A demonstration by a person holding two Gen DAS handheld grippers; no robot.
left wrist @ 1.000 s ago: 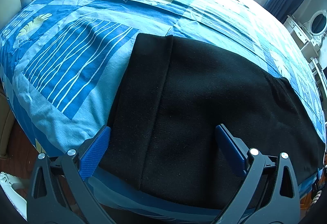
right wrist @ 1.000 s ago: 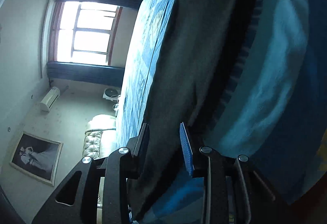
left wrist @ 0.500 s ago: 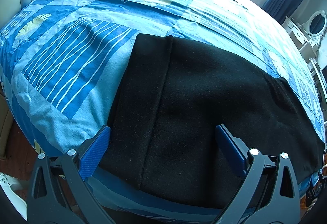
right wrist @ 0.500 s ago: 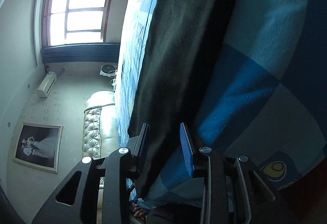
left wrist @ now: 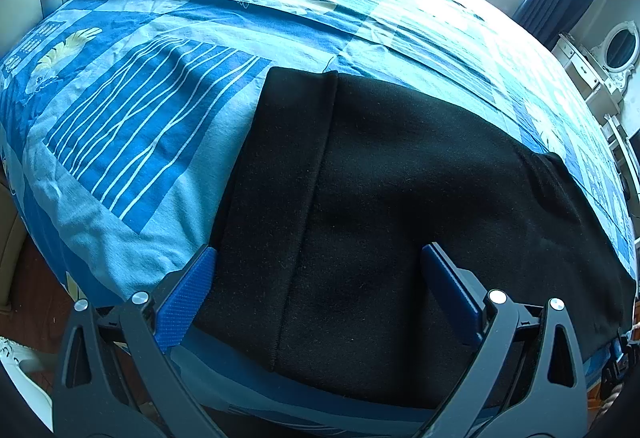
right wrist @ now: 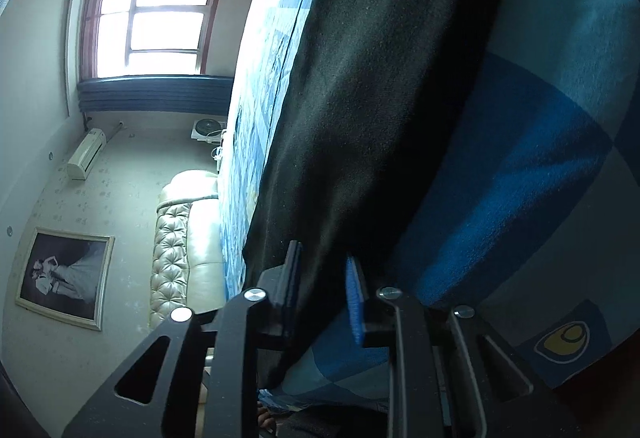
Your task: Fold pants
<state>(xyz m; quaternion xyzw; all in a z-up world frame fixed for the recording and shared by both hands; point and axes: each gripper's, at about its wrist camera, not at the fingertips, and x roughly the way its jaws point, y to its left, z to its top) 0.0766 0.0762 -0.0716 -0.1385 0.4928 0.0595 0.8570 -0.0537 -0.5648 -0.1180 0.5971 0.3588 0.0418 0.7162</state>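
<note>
Left wrist view: black pants (left wrist: pixel 400 206) are laid flat on the blue patterned bed (left wrist: pixel 168 110), hem toward 11 o'clock. Left claw (left wrist: pixel 316 274) is held wide open w/ nothing pinched. Right wrist view: right claw (right wrist: pixel 322 278) is clamped shut on pants' edge at approx. 6 o'clock.

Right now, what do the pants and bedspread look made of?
Pants: black, matte, slightly fuzzy knit, probably fleece or brushed cotton; a stitched seam shows near one end. Bedspread: thin printed woven fabric, likely cotton; it wrinkles finely.
</note>
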